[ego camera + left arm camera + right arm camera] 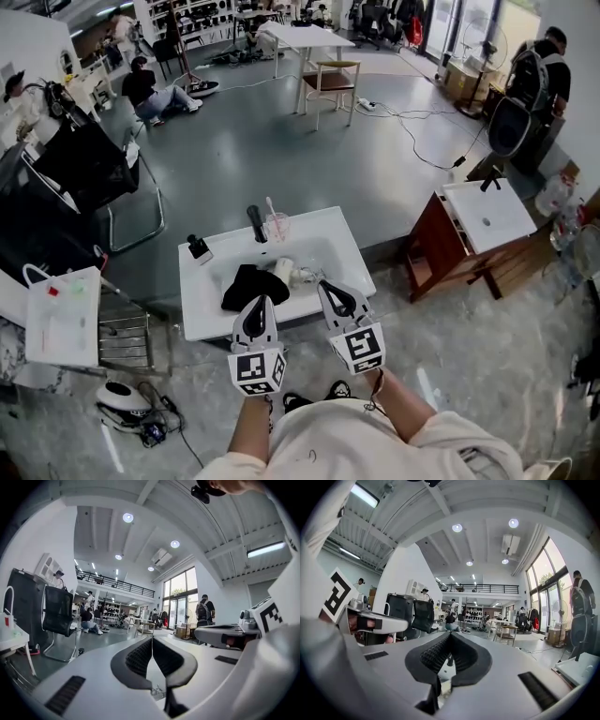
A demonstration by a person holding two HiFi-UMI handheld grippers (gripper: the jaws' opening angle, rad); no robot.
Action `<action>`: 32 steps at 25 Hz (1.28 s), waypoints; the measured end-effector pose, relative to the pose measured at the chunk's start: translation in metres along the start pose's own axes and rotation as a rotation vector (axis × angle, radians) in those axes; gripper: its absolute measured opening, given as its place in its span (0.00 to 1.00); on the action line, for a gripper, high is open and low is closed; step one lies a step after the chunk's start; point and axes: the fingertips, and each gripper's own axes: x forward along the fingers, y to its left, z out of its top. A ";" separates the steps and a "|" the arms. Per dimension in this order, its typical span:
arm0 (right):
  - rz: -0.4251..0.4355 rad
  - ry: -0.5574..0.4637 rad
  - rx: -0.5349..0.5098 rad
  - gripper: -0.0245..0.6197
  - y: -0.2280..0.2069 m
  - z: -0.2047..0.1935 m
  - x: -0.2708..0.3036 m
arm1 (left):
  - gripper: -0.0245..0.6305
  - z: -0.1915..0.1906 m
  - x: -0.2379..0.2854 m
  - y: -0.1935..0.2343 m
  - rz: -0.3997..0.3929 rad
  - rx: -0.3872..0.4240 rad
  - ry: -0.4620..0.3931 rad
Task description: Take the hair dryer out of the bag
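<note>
Head view looks down past the person's forearms to the left gripper [262, 305] and the right gripper [326, 289], held side by side over the near edge of a white washbasin [202, 309]. The left gripper view shows its ribbed black pads pressed together with nothing between them [152, 639], and the right gripper view shows the same: jaws fully closed and empty [450, 635]. Inside the washbasin lies a crumpled black bag [251, 286], just beyond the left gripper's tips and apart from them. A whitish item [298, 274] touches the bag's right side; it is too small to tell whether it is the hair dryer. At the washbasin's far rim stand a black faucet [256, 223] and a clear cup [277, 226] holding a toothbrush, with a black dispenser [198, 247] at the left rim. Right of the washbasin stands a wooden cabinet [441, 248] with a second sink. Well beyond the washbasin, a person [155, 94] sits on the floor near a white table [305, 39].
</note>
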 end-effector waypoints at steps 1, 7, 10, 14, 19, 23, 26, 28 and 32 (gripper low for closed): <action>-0.011 -0.008 -0.002 0.03 -0.005 0.003 -0.004 | 0.07 0.002 0.001 -0.003 0.002 0.005 -0.005; -0.065 -0.027 -0.033 0.03 -0.035 -0.004 -0.016 | 0.07 0.010 0.004 -0.023 -0.013 0.023 -0.013; -0.090 -0.013 0.002 0.03 -0.046 -0.006 -0.025 | 0.07 0.007 0.001 -0.025 -0.006 0.033 -0.001; -0.114 -0.006 0.009 0.03 -0.062 -0.009 -0.028 | 0.07 0.010 0.004 -0.024 0.008 0.038 -0.002; -0.105 -0.006 0.003 0.03 -0.064 -0.012 -0.027 | 0.07 0.009 0.005 -0.028 0.007 0.060 -0.001; -0.089 -0.009 0.020 0.03 -0.059 -0.006 -0.026 | 0.07 0.007 0.005 -0.027 0.014 0.057 0.008; -0.073 -0.014 0.019 0.03 -0.057 -0.005 -0.024 | 0.07 0.008 0.007 -0.028 0.016 0.062 0.008; -0.063 -0.016 0.018 0.03 -0.056 -0.006 -0.023 | 0.07 0.008 0.008 -0.029 0.014 0.064 0.008; -0.052 -0.015 -0.003 0.03 -0.058 -0.012 -0.023 | 0.07 0.008 0.007 -0.029 0.016 0.066 0.010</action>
